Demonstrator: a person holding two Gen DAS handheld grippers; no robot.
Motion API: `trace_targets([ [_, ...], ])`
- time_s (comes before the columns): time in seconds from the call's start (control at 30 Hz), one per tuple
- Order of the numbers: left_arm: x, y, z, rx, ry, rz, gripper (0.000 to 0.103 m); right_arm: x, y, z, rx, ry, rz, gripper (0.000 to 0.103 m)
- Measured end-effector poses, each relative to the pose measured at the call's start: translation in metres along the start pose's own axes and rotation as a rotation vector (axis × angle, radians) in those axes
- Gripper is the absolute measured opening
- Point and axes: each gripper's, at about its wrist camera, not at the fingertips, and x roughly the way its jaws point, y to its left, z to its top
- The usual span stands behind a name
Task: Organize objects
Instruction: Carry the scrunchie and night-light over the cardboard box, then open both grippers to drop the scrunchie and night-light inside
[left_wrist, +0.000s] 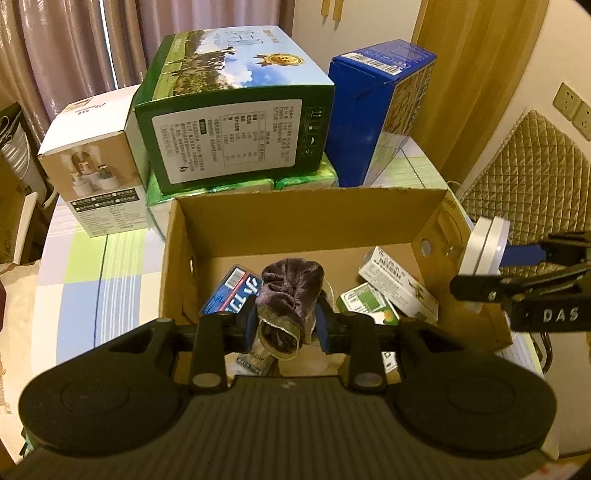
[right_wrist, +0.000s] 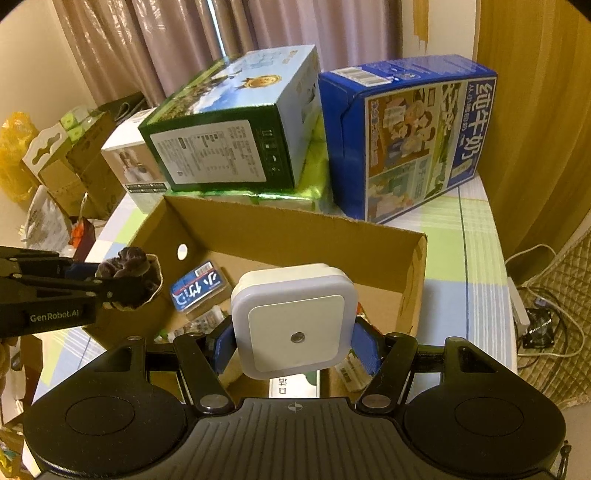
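left gripper (left_wrist: 284, 326) grips sock (left_wrist: 290, 291) over box (left_wrist: 306, 216)

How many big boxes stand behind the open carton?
3: a white box at left, a green box in the middle on green packs, a blue box at right. Others may be hidden.

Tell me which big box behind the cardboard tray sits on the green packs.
The green cow-print box: it rests on the green packs; the blue milk box stands beside it on the table.
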Motion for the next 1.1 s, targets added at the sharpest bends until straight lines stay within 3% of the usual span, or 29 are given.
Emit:
trace_targets([
  [0.07,0.001,-0.001,0.0,0.0,-0.024,0.015,0.053,0.003,-0.001,0.0,0.003,-0.002,-0.001,0.062],
  [0.67,0.002,0.009,-0.01,0.019,-0.021,0.026,0.055,0.006,0.001,-0.002,0.009,0.001,0.006,0.062],
  [0.97,0.001,0.011,-0.009,0.019,-0.023,0.028,0.059,0.003,-0.001,0.002,0.037,-0.044,0.03,0.063],
  [1.0,0.001,0.011,-0.009,0.018,-0.023,0.028,0.06,0.003,-0.002,0.002,0.043,-0.063,0.046,0.064],
  [1.03,0.0,0.011,-0.01,0.017,-0.023,0.027,0.06,0.002,-0.003,0.003,0.05,-0.082,0.063,0.078],
  [1.1,0.0,0.011,-0.011,0.016,-0.024,0.028,0.061,0.0,-0.006,0.005,0.071,-0.114,0.073,0.096],
])
